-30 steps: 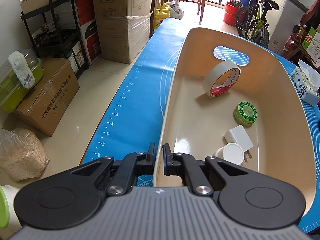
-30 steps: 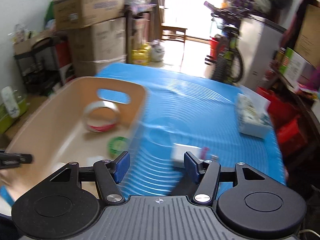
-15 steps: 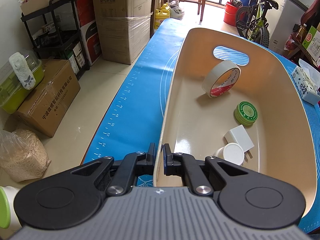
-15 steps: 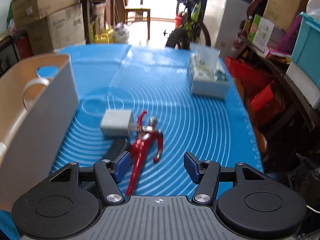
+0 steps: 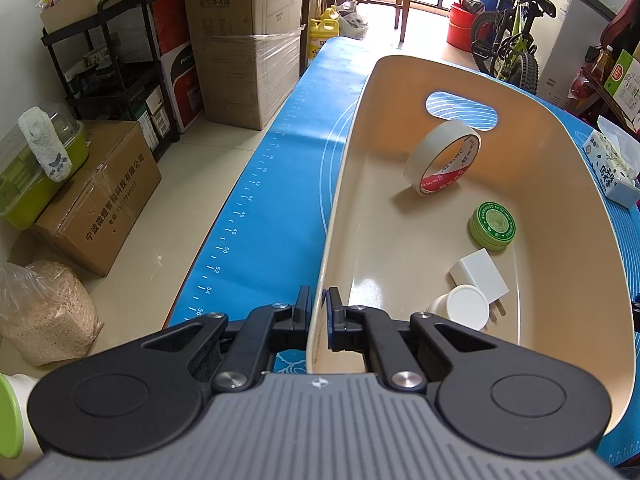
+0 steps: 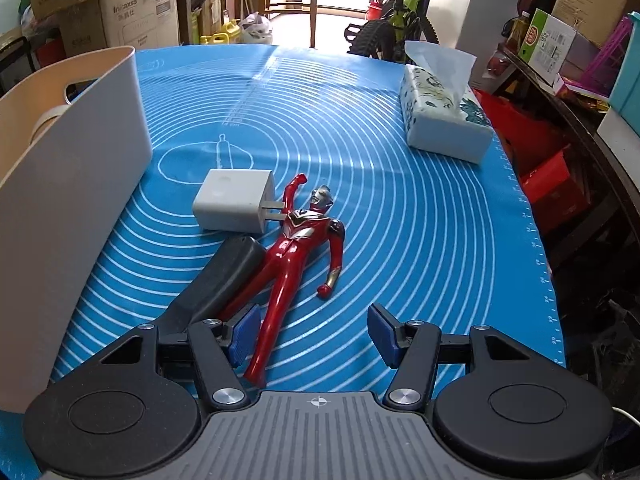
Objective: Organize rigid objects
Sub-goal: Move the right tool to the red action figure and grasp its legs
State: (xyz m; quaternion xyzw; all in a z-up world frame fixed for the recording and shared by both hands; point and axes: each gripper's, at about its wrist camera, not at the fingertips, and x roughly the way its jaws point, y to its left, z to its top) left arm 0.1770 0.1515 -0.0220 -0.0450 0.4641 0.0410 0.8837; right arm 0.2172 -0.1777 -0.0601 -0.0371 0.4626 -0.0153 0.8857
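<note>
My left gripper (image 5: 319, 308) is shut on the near rim of a cream basket (image 5: 340, 184). Inside the basket lie a tape roll (image 5: 442, 158), a green tin (image 5: 492, 226), a white charger (image 5: 478, 274) and a white-capped jar (image 5: 466, 307). In the right wrist view my right gripper (image 6: 314, 336) is open and empty, low over the blue mat. A red toy figure (image 6: 298, 256) lies between and ahead of its fingers. A white charger (image 6: 234, 200) and a dark grey object (image 6: 216, 280) lie just left of the figure. The basket's outer wall (image 6: 80, 168) stands at the left.
A tissue box (image 6: 444, 120) sits on the mat (image 6: 360, 160) at the far right; it also shows in the left wrist view (image 5: 610, 168). Cardboard boxes (image 5: 248, 40), a black shelf cart (image 5: 116, 76) and a bicycle (image 5: 508, 36) stand around the table. The mat's right edge drops toward red crates (image 6: 548, 184).
My right gripper has swung from the basket side to the right and come down over the red figure, still open. My left gripper has kept its hold on the basket rim.
</note>
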